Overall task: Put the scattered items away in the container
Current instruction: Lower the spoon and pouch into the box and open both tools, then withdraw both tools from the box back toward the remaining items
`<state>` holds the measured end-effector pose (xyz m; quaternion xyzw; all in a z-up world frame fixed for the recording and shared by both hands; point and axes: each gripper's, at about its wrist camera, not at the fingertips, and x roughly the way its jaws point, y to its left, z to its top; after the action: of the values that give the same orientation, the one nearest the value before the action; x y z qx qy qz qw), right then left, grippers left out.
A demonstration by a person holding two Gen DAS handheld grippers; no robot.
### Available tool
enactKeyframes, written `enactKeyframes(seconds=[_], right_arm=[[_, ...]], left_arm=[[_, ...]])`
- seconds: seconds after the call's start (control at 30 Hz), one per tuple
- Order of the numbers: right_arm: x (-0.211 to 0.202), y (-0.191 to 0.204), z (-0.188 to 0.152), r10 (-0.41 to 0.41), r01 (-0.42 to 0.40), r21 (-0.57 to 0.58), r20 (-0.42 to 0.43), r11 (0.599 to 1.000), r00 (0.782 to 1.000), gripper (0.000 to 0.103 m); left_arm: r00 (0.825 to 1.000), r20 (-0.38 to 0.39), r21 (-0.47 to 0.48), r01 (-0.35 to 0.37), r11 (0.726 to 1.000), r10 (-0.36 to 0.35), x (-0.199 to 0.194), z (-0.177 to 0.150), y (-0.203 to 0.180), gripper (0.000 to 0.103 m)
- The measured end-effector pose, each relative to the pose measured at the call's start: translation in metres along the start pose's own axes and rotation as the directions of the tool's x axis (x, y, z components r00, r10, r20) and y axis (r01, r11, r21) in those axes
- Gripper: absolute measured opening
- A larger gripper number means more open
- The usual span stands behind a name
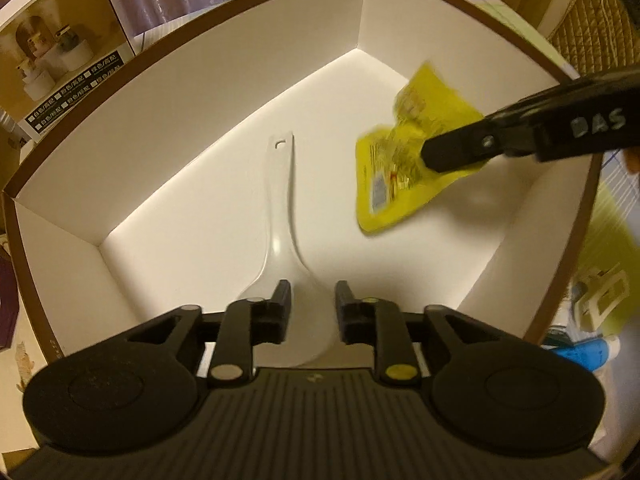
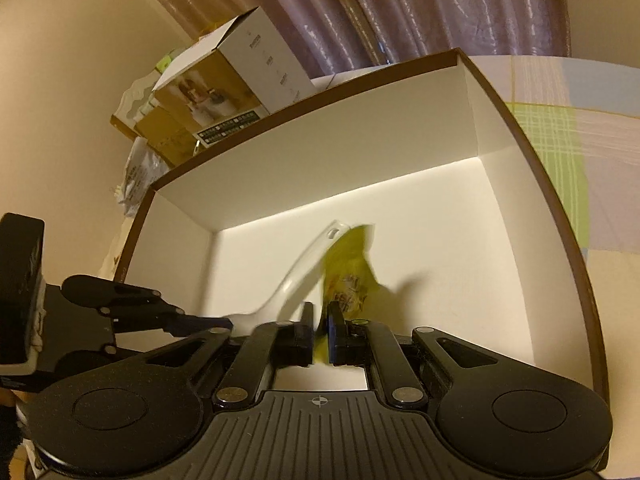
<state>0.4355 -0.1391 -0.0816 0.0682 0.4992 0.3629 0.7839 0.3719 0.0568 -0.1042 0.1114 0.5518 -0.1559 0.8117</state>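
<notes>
Inside the white box [image 1: 168, 168], our left gripper [image 1: 313, 304] stands apart over the white spoon [image 1: 280, 216]. Our right gripper [image 2: 320, 330] clamps a blurred yellow packet [image 2: 352, 280], its print unreadable.

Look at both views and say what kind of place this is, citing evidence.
Probably a room in a home, perhaps a bedroom: pleated purple curtains, a checked cloth under the white box, and stacked product cartons beside it.

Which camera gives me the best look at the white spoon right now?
Left wrist: the spoon lies in full view on the box floor, bowl between the left gripper and its open jaws. Right wrist shows only its blurred handle, partly behind the yellow packet.
</notes>
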Motion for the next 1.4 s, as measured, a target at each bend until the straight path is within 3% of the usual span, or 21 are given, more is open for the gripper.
enactKeyframes(seconds=[0.13,0.3,0.43,0.47,0.5,0.53,0.57,0.77,0.93,1.03,1.4], right_arm=[[0.003,0.006,0.002,-0.044,0.043,-0.038,-0.019,0.998,0.999,0.009],[0.003,0.01,0.001,-0.1,0.093,-0.11,-0.054,0.99,0.994,0.009],[0.001,0.015,-0.002,-0.12,0.106,-0.159,-0.085,0.982,0.989,0.009],[0.0,0.016,-0.003,-0.123,0.106,-0.17,-0.09,0.98,0.988,0.02],[-0.001,0.017,-0.003,-0.134,0.116,-0.176,-0.093,0.978,0.987,0.059],[-0.003,0.019,-0.004,-0.147,0.13,-0.179,-0.081,0.975,0.986,0.084],[-0.009,0.021,-0.006,-0.154,0.142,-0.194,-0.044,0.971,0.987,0.098],[-0.026,0.034,-0.003,-0.155,0.143,-0.225,-0.035,0.964,0.987,0.098],[-0.038,0.046,-0.005,-0.242,0.228,-0.282,-0.014,0.932,0.97,0.098],[-0.045,0.047,-0.007,-0.248,0.237,-0.274,-0.008,0.932,0.969,0.098],[-0.072,0.058,-0.014,-0.273,0.272,-0.261,0.032,0.927,0.962,0.098]], left_arm=[[1.0,0.007,-0.008,0.0,1.0,0.0,-0.006,0.001,-0.002,0.039],[1.0,0.01,-0.027,-0.004,1.0,0.004,-0.009,-0.001,-0.004,0.046],[1.0,0.011,-0.043,-0.009,0.999,0.01,-0.015,-0.004,-0.007,0.063],[1.0,0.014,-0.046,-0.017,0.999,0.018,-0.017,-0.005,-0.007,0.064],[1.0,0.017,-0.048,-0.026,0.999,0.027,-0.019,-0.006,-0.007,0.064],[0.999,0.018,-0.051,-0.031,0.998,0.032,-0.02,-0.006,-0.007,0.064],[0.999,0.02,-0.057,-0.033,0.998,0.035,-0.022,-0.007,-0.007,0.065],[0.998,0.041,-0.075,-0.047,0.996,0.051,-0.035,-0.01,-0.011,0.077],[0.996,0.045,-0.085,-0.069,0.994,0.073,-0.047,-0.012,-0.014,0.084],[0.993,0.05,-0.083,-0.1,0.991,0.105,-0.053,-0.014,-0.018,0.09],[0.985,0.079,-0.109,-0.142,0.984,0.151,-0.081,-0.018,-0.026,0.094]])
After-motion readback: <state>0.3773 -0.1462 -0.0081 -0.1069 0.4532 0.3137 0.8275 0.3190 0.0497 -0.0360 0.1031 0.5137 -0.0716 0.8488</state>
